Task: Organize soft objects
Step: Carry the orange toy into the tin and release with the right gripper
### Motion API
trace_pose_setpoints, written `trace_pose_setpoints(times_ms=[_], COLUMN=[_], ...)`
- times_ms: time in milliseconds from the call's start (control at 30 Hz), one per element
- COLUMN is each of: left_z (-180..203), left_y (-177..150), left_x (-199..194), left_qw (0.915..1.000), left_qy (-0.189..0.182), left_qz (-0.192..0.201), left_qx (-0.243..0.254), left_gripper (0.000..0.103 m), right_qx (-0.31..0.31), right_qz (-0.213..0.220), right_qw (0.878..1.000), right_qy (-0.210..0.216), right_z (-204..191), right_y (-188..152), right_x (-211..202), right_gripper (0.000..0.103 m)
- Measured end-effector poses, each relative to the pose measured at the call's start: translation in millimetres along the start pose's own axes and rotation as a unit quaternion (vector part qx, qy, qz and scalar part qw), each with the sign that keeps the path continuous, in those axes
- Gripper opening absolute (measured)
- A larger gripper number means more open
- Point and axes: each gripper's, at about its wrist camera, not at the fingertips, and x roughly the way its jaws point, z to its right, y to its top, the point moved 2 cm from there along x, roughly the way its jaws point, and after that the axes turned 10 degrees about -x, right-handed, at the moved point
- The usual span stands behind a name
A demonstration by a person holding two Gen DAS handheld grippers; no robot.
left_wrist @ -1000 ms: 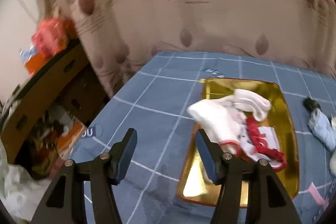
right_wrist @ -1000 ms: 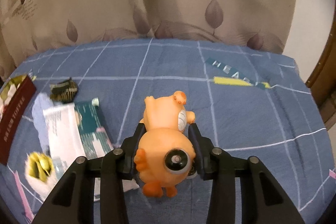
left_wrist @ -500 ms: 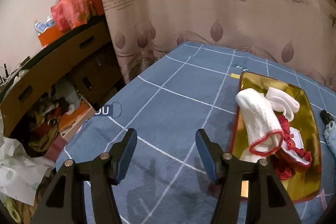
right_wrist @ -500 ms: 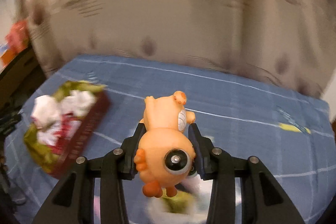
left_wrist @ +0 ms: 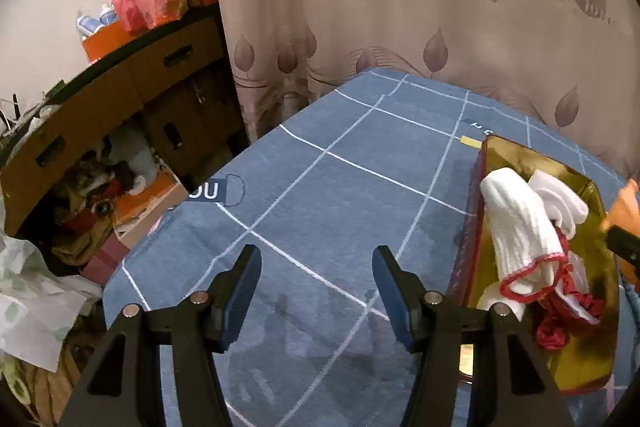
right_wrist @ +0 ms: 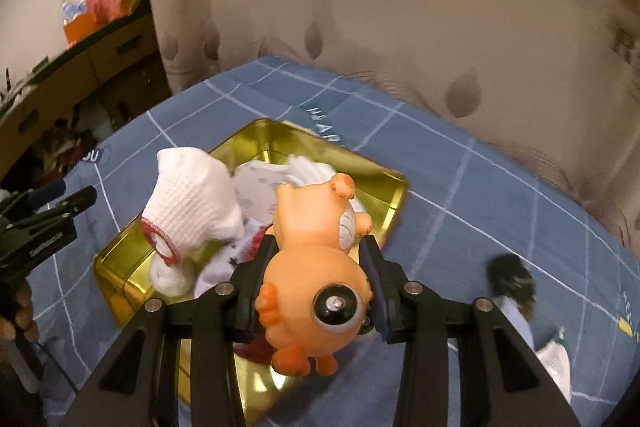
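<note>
Curtain [left_wrist: 440, 7] reads "Romantic feeling"; right tool [right_wrist: 316, 283] pinches orange toy [right_wrist: 316, 267], left tool [left_wrist: 316, 291] spread.

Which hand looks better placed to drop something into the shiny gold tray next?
Right: the right gripper grips the orange rubber toy above the gold tray. The left gripper stands open beside it.

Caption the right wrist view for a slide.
Right gripper holds an orange toy above a gold tray of white socks.
</note>
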Motion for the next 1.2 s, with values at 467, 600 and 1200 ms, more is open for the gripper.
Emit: trace_pose_setpoints(times_ms=[467,600,1200], left_z=[3.2,3.3,10.8], left_y=[-1.1,-1.4,-6.0], left_x=[2.8,3.6,6.1], left_qw=[0.9999,0.9999,0.9997], left_qy=[-0.008,-0.01,-0.018], left_qz=[-0.009,-0.01,-0.014], left_qx=[0.003,0.003,0.013], left_gripper=[0.059,0.059,0.059], right_qx=[0.0,0.005,0.02], right_qz=[-0.039,-0.046,0.029], right_qw=[0.999,0.999,0.999], right_qy=[0.003,0.005,-0.017], right_z=[-10.0,-10.6,7.8], right_y=[13.4,9.4,-10.0], right_x=[49.6,53.4,-36.7], right_gripper=[0.04,0.043,0.069])
